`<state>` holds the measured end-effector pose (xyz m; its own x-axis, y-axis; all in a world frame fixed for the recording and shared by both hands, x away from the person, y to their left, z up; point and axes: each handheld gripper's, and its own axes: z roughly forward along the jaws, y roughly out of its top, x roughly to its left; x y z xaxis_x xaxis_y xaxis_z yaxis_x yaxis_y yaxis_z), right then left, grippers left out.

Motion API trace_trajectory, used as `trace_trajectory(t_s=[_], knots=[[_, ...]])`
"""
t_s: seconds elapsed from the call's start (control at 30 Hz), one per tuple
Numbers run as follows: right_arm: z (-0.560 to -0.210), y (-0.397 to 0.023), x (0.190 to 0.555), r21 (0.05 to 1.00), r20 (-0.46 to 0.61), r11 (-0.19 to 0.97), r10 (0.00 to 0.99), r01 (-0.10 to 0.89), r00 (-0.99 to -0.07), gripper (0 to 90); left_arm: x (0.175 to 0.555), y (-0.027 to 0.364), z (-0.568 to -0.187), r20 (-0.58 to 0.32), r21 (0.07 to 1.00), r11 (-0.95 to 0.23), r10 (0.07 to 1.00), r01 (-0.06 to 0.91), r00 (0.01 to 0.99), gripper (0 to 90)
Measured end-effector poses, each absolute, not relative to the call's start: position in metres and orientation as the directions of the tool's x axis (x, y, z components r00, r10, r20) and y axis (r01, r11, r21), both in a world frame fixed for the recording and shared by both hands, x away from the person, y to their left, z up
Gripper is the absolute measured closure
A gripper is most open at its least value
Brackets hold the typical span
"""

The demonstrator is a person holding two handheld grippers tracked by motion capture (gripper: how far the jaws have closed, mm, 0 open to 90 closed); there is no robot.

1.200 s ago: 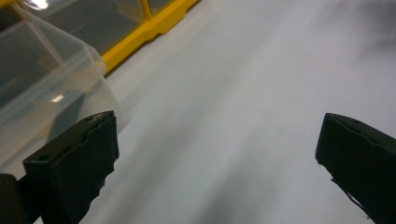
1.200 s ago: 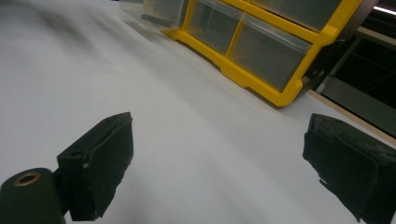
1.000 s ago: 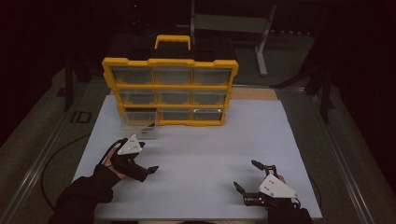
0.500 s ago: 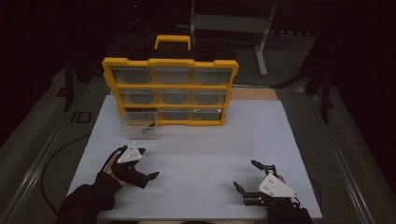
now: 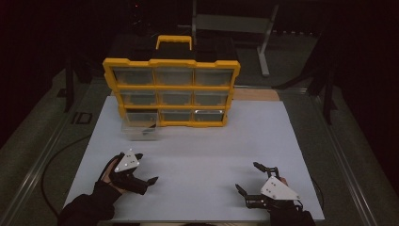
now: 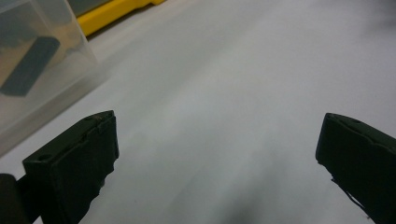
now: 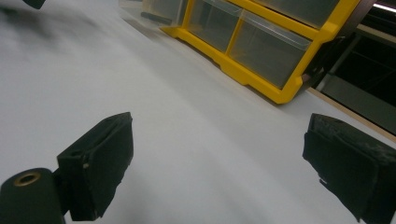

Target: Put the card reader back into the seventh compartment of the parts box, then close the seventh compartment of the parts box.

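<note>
A yellow organizer point(image 5: 172, 92) with several clear drawers stands at the back of the white table point(image 5: 202, 150). Its bottom-left clear drawer point(image 5: 139, 126) is pulled out onto the table; in the left gripper view this drawer point(image 6: 32, 70) holds a dark flat piece point(image 6: 29, 65). My left gripper point(image 5: 141, 181) hovers low at the front left, open, nothing between its jaws. My right gripper point(image 5: 248, 178) rests at the front right, also open and empty. The right gripper view looks toward the organizer point(image 7: 261, 42).
A black carry handle area and a grey metal stand point(image 5: 235, 23) lie behind the organizer. A cable point(image 5: 51, 162) trails off the table's left edge. A wooden strip point(image 5: 256, 95) shows at the table's back right.
My left gripper has drawn back from the pulled-out drawer toward the front edge of the table. The right gripper has stayed in place.
</note>
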<state>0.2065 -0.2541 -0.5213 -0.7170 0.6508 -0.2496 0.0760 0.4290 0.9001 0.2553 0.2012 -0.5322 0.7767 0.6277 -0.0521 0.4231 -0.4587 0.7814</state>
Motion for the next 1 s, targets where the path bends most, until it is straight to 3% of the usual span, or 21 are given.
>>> trace_trajectory(t_s=[1.0], knots=[[-0.5220,-0.2527,0.2070,0.898,-0.250,0.434,0.645,0.077,-0.722,8.6,0.2525,0.2043,-0.5312,-0.036,0.795,-0.435,0.663,0.423,0.748,0.0]])
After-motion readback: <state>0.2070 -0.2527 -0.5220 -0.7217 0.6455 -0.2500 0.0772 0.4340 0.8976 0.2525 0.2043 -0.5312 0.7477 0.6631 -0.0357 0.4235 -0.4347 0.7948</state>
